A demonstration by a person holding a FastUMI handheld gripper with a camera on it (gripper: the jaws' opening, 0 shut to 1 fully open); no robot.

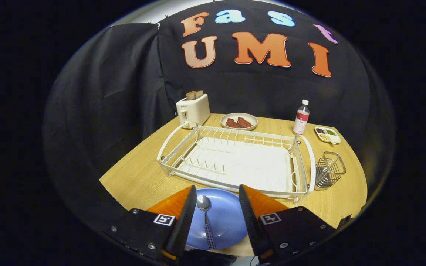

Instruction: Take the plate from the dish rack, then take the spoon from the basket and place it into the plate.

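The spoon [205, 218] already lies on the blue plate [224, 221] between the tongs [216, 210], which stand apart gripping nothing, dish rack [231, 162] at twelve o'clock beyond, so only backing away seems left.

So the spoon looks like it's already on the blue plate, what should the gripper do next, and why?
Probably just back straight away. The spoon lies on the blue plate, in front of the dish rack, and the gripper is open, its fingers standing apart on either side with neither pressing on the spoon. Nothing seems left to carry, so a straight retreat should avoid nudging it.
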